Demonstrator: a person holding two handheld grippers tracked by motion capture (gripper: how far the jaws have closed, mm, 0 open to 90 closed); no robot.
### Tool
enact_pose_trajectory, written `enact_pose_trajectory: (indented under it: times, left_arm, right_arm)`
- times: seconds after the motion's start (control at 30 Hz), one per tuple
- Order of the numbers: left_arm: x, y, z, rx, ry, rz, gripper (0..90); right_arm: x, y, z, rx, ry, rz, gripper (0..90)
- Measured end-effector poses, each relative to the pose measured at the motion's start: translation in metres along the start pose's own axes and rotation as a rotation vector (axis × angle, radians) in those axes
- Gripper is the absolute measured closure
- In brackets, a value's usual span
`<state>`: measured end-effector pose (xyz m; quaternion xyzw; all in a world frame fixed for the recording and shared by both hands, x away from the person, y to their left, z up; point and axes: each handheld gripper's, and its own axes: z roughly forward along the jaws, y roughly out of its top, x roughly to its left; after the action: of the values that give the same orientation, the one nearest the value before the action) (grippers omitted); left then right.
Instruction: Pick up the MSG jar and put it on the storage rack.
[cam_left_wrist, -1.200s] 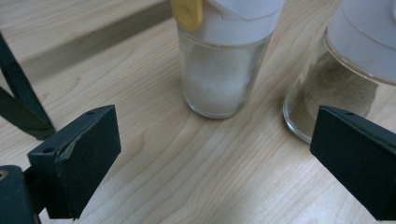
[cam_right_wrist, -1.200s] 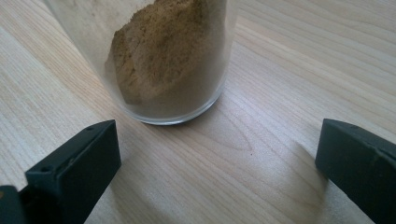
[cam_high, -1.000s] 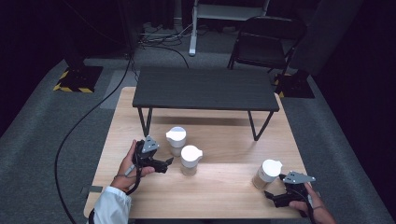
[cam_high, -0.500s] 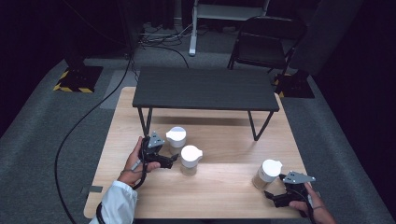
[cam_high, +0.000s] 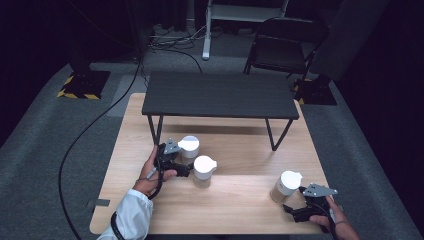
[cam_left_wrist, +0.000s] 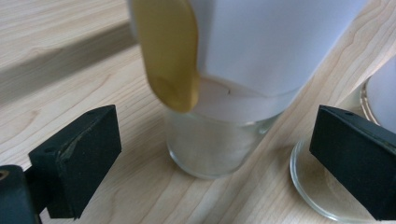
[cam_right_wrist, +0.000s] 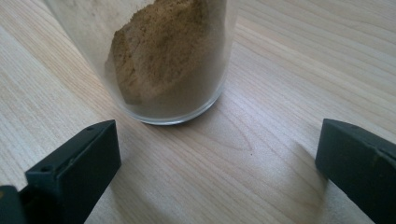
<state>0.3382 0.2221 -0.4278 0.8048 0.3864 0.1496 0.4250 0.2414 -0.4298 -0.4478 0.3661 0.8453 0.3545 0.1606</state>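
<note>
Three white-lidded glass jars stand on the wooden table (cam_high: 240, 210). My left gripper (cam_high: 184, 170) (cam_left_wrist: 217, 154) is open, its jaws on either side of the middle jar (cam_high: 204, 171) (cam_left_wrist: 219, 140), which carries a white label and a yellow spoon-shaped tab (cam_left_wrist: 170, 51). The jaws are not touching the glass. A second jar (cam_high: 189, 146) (cam_left_wrist: 380, 93) stands just behind it. My right gripper (cam_high: 294, 212) (cam_right_wrist: 219, 158) is open at the front right, just short of the third jar (cam_high: 285, 186) (cam_right_wrist: 170, 60), which holds brown powder.
A low dark bench (cam_high: 220, 95) on thin metal legs stands across the back half of the table. A black chair (cam_high: 282, 47) and cables lie on the grey floor beyond. The table's front edge is close behind my right gripper.
My left gripper has moved right and forward, bringing its open jaws around the middle jar. My right gripper has stayed where it was.
</note>
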Motion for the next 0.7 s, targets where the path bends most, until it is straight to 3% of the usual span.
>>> enact_pose_trajectory:
  times: [0.23,0.43,0.7]
  left_arm:
    - [0.003,0.0,0.008,-0.013,-0.011,-0.023,2.4]
    - [0.006,-0.006,0.011,-0.05,-0.031,-0.066,2.7]
    - [0.006,-0.015,0.014,-0.118,-0.03,-0.087,6.9]
  right_arm:
    - [0.0,0.0,0.0,0.0,0.0,0.0,0.0]
    - [0.0,0.0,0.0,0.0,0.0,0.0,0.0]
    - [0.0,0.0,0.0,0.0,0.0,0.0,0.0]
